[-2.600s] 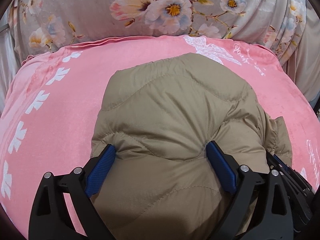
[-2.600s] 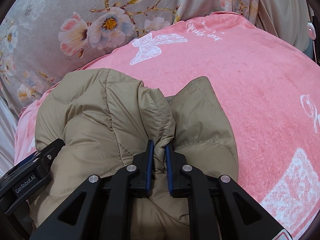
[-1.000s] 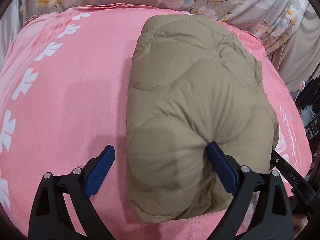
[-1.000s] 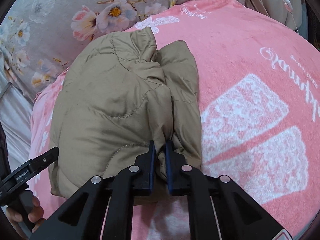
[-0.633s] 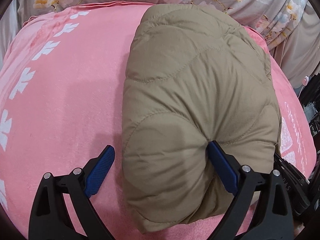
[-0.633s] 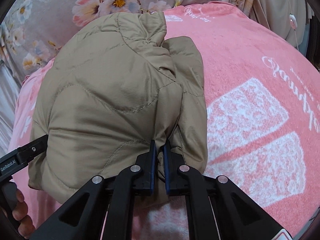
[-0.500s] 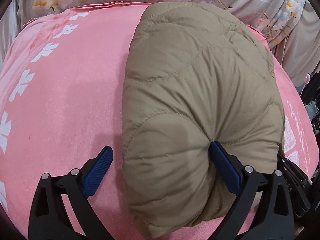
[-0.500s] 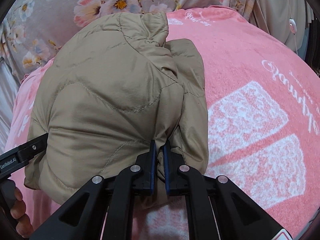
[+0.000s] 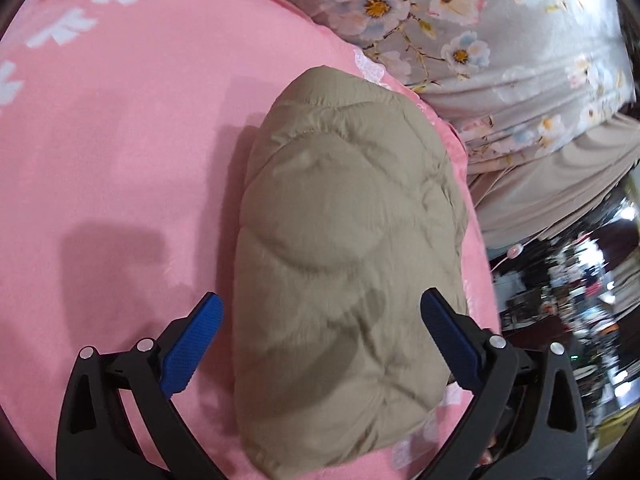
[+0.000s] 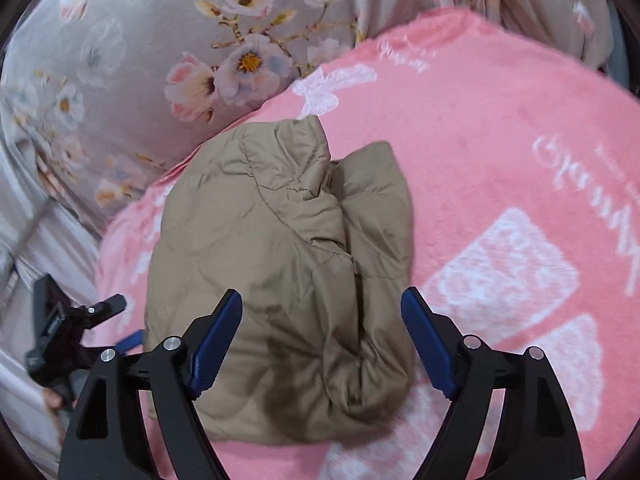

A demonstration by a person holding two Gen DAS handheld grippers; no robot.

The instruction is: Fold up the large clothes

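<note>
Released, folded jacket (image 9: pixel 344 264) lies near blanket (image 9: pixel 120 140) edge; both grippers' jaws now apart.

So the folded jacket (image 9: pixel 344 264) is sitting on the blanket (image 9: pixel 120 140) spread over the bed, filling the middle of both wrist views, with the floral sheet (image 9: pixel 500 40) behind it along the top of the frame. The left gripper (image 9: pixel 320 340) and right gripper (image 10: pixel 322 340) each have fingers spread at the bottom of their frames, straddling the near end of the jacket. In the right wrist view the left gripper also pokes in at the lower left, just beside the jacket's edge.
</note>
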